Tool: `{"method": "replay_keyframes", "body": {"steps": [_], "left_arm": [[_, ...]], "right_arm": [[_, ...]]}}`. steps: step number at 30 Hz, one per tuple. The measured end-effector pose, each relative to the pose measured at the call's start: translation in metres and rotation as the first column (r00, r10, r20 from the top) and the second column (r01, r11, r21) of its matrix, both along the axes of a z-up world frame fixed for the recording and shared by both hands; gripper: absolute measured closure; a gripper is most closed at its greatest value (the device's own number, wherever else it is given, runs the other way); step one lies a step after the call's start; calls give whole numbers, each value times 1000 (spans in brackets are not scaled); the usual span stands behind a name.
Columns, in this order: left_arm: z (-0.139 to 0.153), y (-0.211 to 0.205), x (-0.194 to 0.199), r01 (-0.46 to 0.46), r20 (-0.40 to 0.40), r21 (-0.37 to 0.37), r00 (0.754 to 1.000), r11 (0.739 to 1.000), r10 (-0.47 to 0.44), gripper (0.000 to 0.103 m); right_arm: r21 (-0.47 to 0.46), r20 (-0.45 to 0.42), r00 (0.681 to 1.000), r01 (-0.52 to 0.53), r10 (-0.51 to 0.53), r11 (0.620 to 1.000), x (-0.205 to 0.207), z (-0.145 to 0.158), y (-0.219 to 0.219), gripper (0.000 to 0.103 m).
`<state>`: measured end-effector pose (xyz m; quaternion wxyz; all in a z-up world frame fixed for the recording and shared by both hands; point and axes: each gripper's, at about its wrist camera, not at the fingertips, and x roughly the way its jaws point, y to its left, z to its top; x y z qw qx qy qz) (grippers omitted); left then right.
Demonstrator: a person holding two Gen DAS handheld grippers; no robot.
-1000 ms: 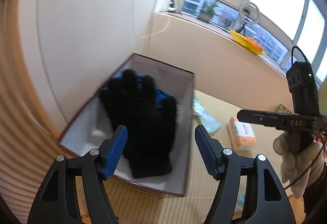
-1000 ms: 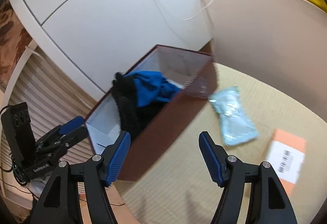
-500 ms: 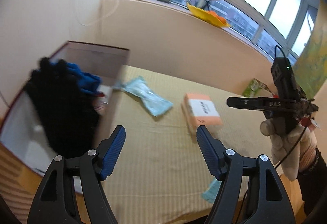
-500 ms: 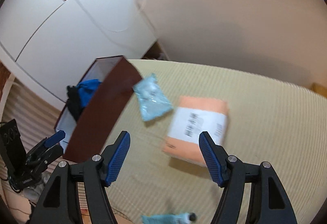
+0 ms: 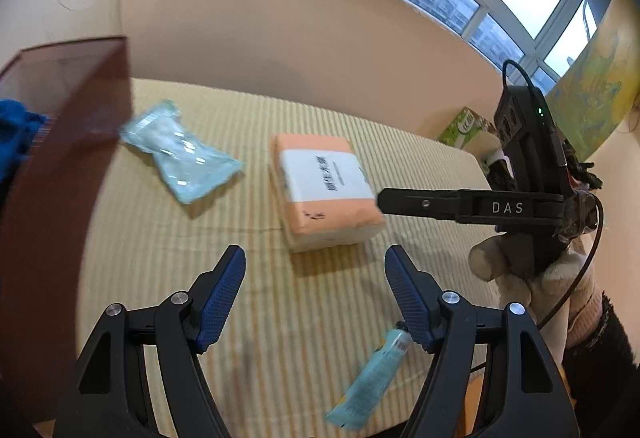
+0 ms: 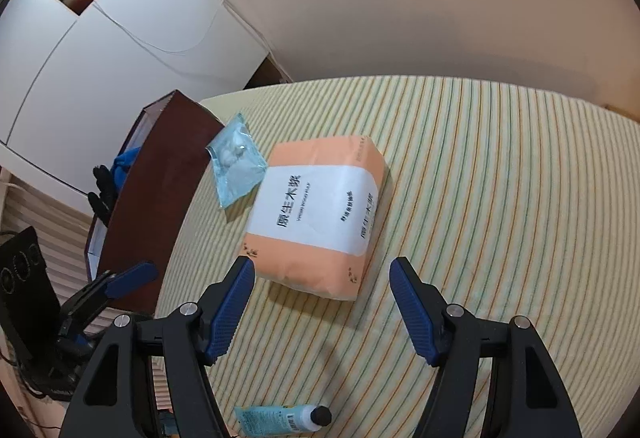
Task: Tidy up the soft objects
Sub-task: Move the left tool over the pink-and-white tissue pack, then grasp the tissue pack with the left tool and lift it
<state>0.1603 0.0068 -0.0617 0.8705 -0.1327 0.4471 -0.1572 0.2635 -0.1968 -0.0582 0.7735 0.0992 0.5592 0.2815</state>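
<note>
Your box (image 6: 160, 198) holds a blue cloth (image 6: 124, 160) and a black glove (image 6: 102, 190); both your grippers (image 5: 314, 292) (image 6: 320, 302) are released above the striped mat (image 6: 480, 198).

soft things on the striped mat

we see an orange tissue pack (image 6: 320, 214) with a white printed band lying flat mid-mat. just beside it, a crinkled pale-blue pouch (image 6: 237, 165) lies against the brown box (image 6: 160, 198), which holds blue cloth (image 6: 126, 160) and a black glove (image 6: 102, 190). a teal tube (image 6: 280, 420) with a black cap lies near the mat's edge.
</note>
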Motion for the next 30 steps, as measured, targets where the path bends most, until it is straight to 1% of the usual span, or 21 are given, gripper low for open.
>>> {"method": "replay_keyframes", "body": {"steps": [6, 12, 17, 18, 19, 21, 23, 30], "left_arm": [[-13, -14, 25, 22, -39, 17, 999, 1000, -21, 31], [-22, -23, 37, 39, -49, 31, 998, 999, -37, 31], [-21, -30, 37, 51, -41, 44, 998, 998, -50, 34], [-22, -30, 38, 55, -40, 45, 998, 997, -53, 38], [-22, -32, 38, 61, -41, 47, 997, 997, -60, 44], [-23, -36, 40, 72, -44, 53, 997, 996, -70, 54], [-23, -40, 40, 79, -37, 70, 996, 994, -76, 55], [-16, -58, 33, 86, -10, 105, 996, 991, -86, 56]], "right_arm": [[36, -45, 999, 8, -7, 999, 9, -13, 0, 36], [79, -82, 997, 2, 4, 997, 18, -21, 3, 36], [80, -90, 996, -4, 12, 997, 23, -24, 7, 37], [81, -93, 996, -5, 13, 997, 24, -24, 7, 37], [82, -95, 995, -7, 14, 997, 24, -25, 8, 38], [81, -101, 995, -10, 18, 997, 26, -27, 10, 48], [76, -108, 994, -11, 19, 997, 26, -28, 12, 53], [55, -74, 997, -19, 23, 998, 23, -26, 16, 56]]}}
